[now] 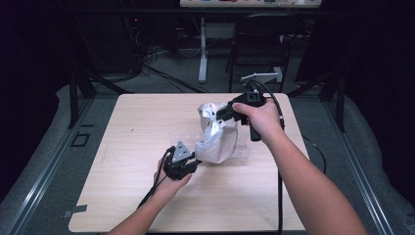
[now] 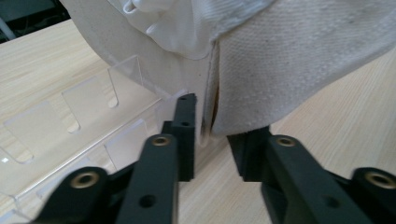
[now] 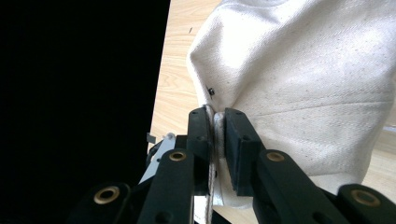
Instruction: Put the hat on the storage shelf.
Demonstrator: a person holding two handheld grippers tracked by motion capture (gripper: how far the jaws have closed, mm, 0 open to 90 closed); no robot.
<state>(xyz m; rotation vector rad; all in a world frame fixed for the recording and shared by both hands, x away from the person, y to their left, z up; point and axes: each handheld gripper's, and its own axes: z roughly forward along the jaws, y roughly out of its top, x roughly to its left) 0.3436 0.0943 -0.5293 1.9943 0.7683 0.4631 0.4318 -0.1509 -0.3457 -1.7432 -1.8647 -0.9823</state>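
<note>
A white canvas bag [image 1: 215, 139] hangs over the middle of the wooden table [image 1: 137, 127]. My right gripper [image 1: 221, 113] holds it up from its upper right side. In the right gripper view the jaws [image 3: 217, 122] are pinched on a seamed edge of the bag [image 3: 303, 84]. My left gripper [image 1: 195, 161] sits low at the bag's bottom left corner. In the left gripper view its jaws [image 2: 211, 135] stand apart, with the bag's [image 2: 299, 60] lower edge hanging in the gap and neither pad pressing on it.
A clear acrylic rack with slotted dividers [image 2: 70, 116] lies on the table beneath and beside the bag. Behind the table stand a black chair [image 1: 259, 39] and a white desk leg [image 1: 202, 49]. Dark floor surrounds the table edges.
</note>
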